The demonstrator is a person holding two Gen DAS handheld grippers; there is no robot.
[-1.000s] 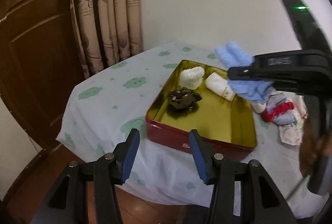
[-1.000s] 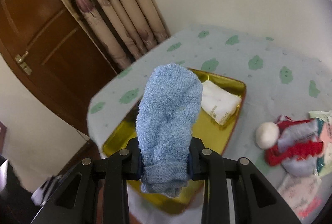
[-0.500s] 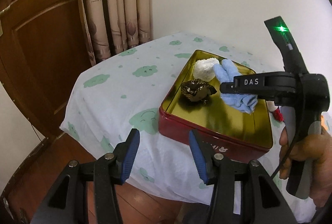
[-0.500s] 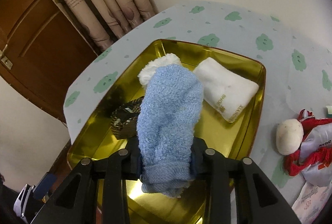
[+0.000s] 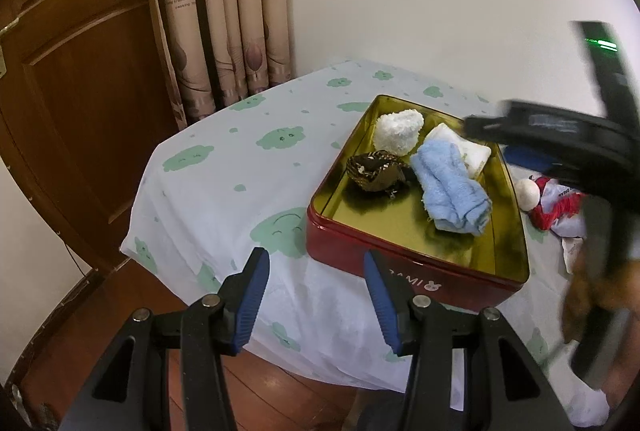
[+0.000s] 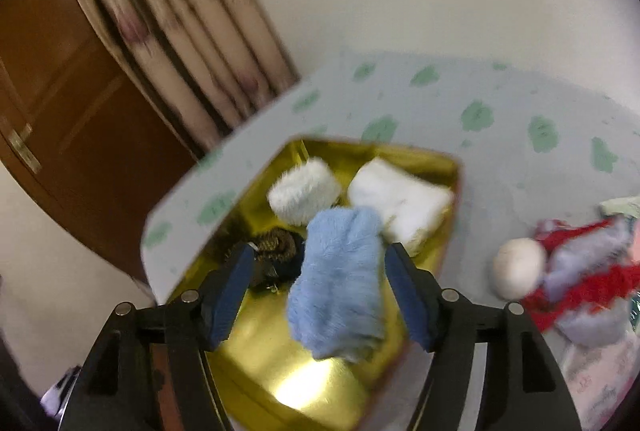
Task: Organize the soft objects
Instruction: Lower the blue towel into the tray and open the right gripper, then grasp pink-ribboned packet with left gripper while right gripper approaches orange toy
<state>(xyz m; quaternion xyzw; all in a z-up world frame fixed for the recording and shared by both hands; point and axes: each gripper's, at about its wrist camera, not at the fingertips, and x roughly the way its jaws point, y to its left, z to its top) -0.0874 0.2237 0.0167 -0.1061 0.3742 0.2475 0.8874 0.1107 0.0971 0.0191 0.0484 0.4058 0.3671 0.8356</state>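
A red tin (image 5: 404, 273) with a gold inside (image 6: 256, 347) stands on the clouded tablecloth. In it lie a light blue towel roll (image 5: 450, 187) (image 6: 340, 283), a fluffy white roll (image 5: 398, 130) (image 6: 304, 193), a folded white cloth (image 5: 470, 151) (image 6: 402, 201) and a brown patterned piece (image 5: 374, 171) (image 6: 276, 251). My right gripper (image 6: 320, 289) hangs over the tin, its jaws opening, and the blue roll lies loose between them, free of the pads. My left gripper (image 5: 316, 297) stands open in front of the tin's near wall with nothing in it.
Right of the tin lies a red, white and lilac soft bundle (image 5: 554, 203) (image 6: 580, 271) with a white pompom (image 6: 518, 267). A curtain (image 5: 224, 15) and a wooden door (image 5: 72, 79) stand behind the table's left side. The table edge (image 5: 180, 271) drops to a wooden floor.
My right gripper let go of the blue towel roll, which now lies in the tin. That gripper has drawn back and up to the right. The left gripper has kept still.
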